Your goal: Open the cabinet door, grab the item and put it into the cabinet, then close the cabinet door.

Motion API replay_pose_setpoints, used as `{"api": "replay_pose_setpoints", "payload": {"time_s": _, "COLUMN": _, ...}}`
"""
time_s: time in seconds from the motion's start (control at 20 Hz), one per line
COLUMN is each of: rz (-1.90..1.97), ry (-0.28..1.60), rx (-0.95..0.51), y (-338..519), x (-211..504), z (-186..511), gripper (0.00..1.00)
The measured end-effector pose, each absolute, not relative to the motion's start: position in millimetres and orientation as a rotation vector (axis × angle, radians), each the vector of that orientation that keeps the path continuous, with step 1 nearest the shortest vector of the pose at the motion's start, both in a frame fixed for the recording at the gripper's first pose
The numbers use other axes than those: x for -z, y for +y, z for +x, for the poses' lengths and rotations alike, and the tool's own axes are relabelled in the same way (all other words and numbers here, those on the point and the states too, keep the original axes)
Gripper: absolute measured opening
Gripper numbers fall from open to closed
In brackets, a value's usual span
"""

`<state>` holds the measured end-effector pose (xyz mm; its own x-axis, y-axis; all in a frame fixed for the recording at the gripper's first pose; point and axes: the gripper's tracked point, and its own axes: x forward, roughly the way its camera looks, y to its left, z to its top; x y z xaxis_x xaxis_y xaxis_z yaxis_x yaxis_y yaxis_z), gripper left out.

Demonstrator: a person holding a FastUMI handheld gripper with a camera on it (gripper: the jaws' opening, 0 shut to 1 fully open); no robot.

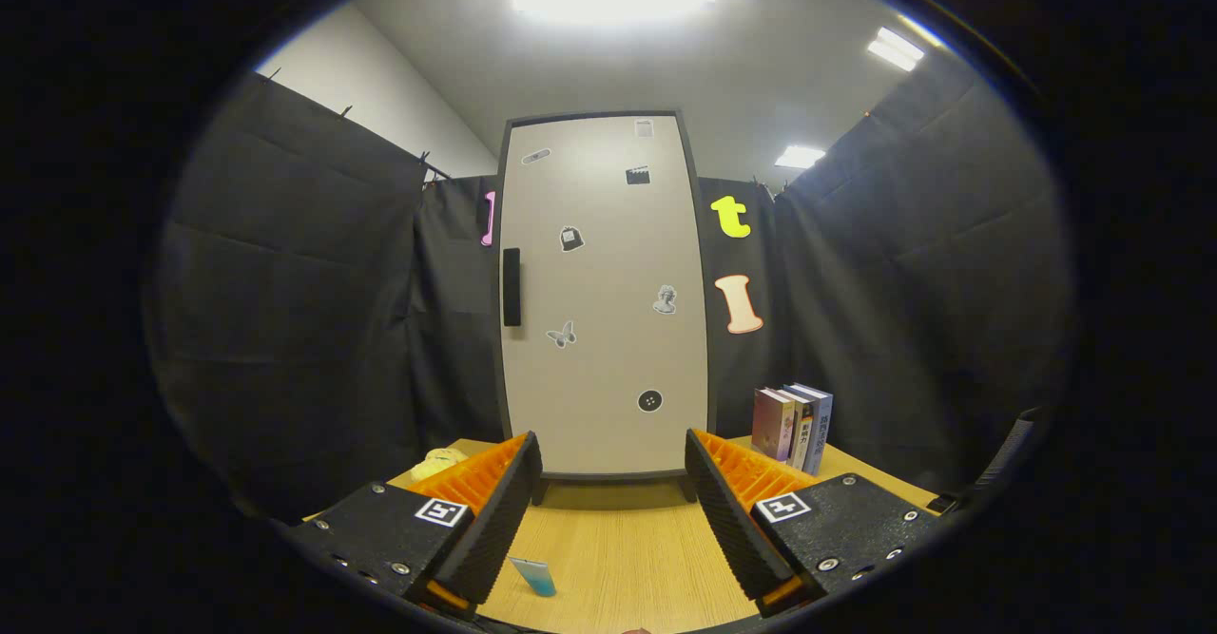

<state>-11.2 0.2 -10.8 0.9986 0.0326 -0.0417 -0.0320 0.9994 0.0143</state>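
Nothing is done yet — the cabinet door [604, 297] is closed, the tool [613, 501] has its fingers wide apart and holds nothing, and the little blue item [534, 576] lies on the bench [618, 548] between them — every step is left.

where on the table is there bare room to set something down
Bare wood lies between the open gripper fingers, running up to the closed cabinet. Crowded spots: books beside the cabinet, a yellow item on the other side, a small blue item near one finger.
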Motion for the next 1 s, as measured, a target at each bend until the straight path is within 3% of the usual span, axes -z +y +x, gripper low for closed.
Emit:
{"api": "replay_pose_setpoints", "payload": {"time_s": 0.45, "rz": 0.028, "ry": 0.034, "rx": -0.057, "y": 11, "x": -14, "z": 16, "gripper": 0.94}}
{"api": "replay_pose_setpoints", "payload": {"time_s": 1.0, "rz": 0.045, "ry": -0.01, "rx": -0.166, "y": 66, "x": -74, "z": 102, "gripper": 0.94}}
